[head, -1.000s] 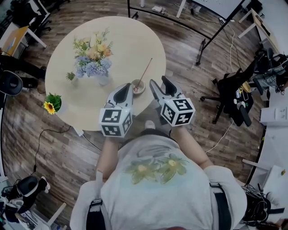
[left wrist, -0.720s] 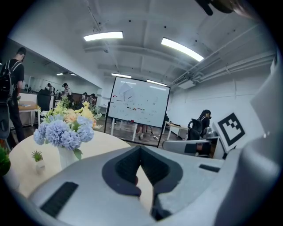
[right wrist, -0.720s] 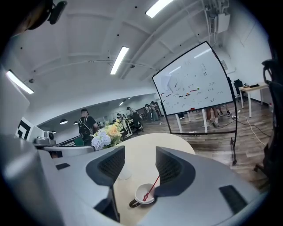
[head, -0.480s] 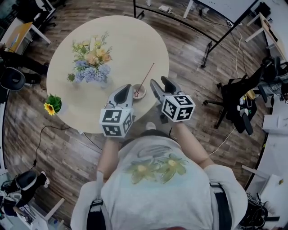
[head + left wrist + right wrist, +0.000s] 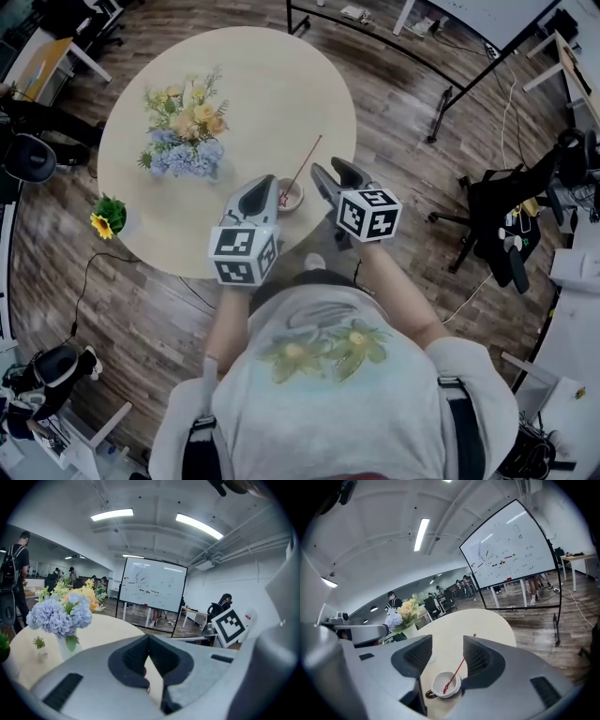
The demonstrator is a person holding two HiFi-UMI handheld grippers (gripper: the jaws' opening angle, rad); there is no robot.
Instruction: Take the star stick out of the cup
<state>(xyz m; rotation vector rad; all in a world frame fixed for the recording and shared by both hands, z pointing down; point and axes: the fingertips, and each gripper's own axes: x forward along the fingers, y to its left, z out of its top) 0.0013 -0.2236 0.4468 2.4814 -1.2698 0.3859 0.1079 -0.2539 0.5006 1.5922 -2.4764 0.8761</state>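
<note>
The cup (image 5: 445, 685) stands on the desk (image 5: 262, 84). The star stick (image 5: 457, 670) leans from the cup, slanting away from the right hand-held gripper (image 5: 446, 648), which is nearest, jaws wide apart, empty. The left hand-held gripper (image 5: 149, 639), beside the cup, is closed on nothing.

Red star stick (image 5: 459, 663), white cup (image 5: 435, 685), beige table (image 5: 253, 84).

Bright ceiling strip lights (image 5: 111, 513) give even light; fisheye views darken at edges.
</note>
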